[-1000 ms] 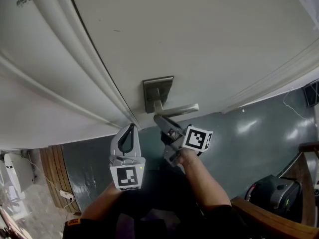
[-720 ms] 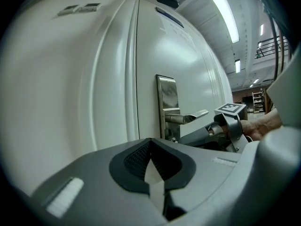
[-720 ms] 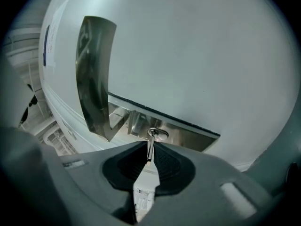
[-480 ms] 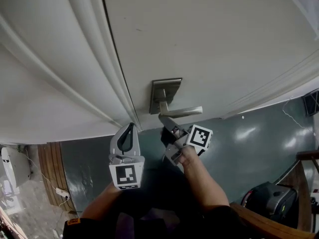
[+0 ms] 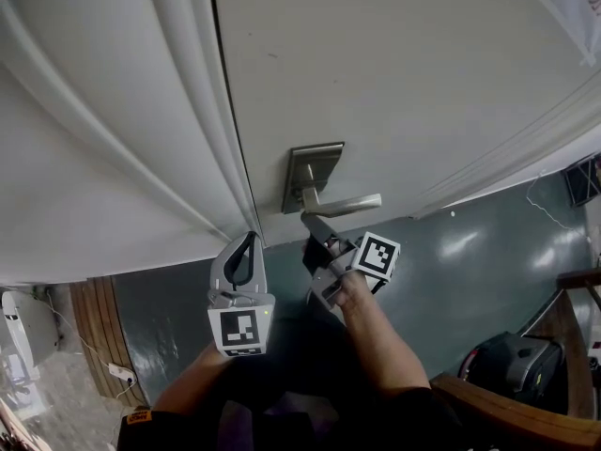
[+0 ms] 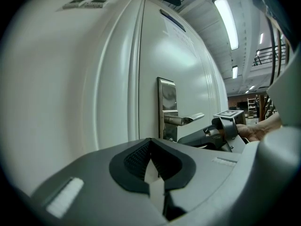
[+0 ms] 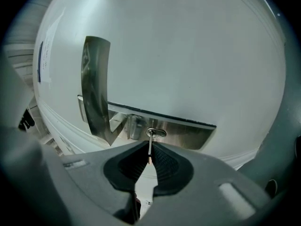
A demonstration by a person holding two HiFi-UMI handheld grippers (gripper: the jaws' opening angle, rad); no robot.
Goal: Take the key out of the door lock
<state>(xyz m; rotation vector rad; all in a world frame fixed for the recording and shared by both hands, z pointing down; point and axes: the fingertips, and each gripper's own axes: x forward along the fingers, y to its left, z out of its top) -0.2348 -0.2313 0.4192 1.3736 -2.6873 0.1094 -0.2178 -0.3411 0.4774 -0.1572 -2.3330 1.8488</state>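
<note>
A thin metal key (image 7: 149, 150) sticks out of the keyhole (image 7: 155, 133) in the steel lock plate (image 7: 188, 136) of a white door (image 5: 394, 73). My right gripper (image 7: 149, 146) has just been closing its jaws, and its pads now pinch the key's bow. In the head view that gripper (image 5: 310, 220) sits just under the lever handle (image 5: 346, 203). My left gripper (image 5: 249, 238) hovers to the left by the door edge, shut with nothing in it. Its own view shows its tips (image 6: 150, 143) together, the lock plate (image 6: 167, 108) ahead and the right gripper (image 6: 214, 133) beside it.
The door frame's white moulding (image 5: 202, 111) runs along the left of the door. Below lies a grey-green floor (image 5: 488, 252). A black bag (image 5: 512, 365) and a wooden chair arm (image 5: 507, 412) are at the lower right, a wooden panel (image 5: 103, 318) at the lower left.
The right gripper's jaws have come together under the handle and the gripper has rolled a little. The head view has shifted, so the door sits differently. The left gripper has barely moved.
</note>
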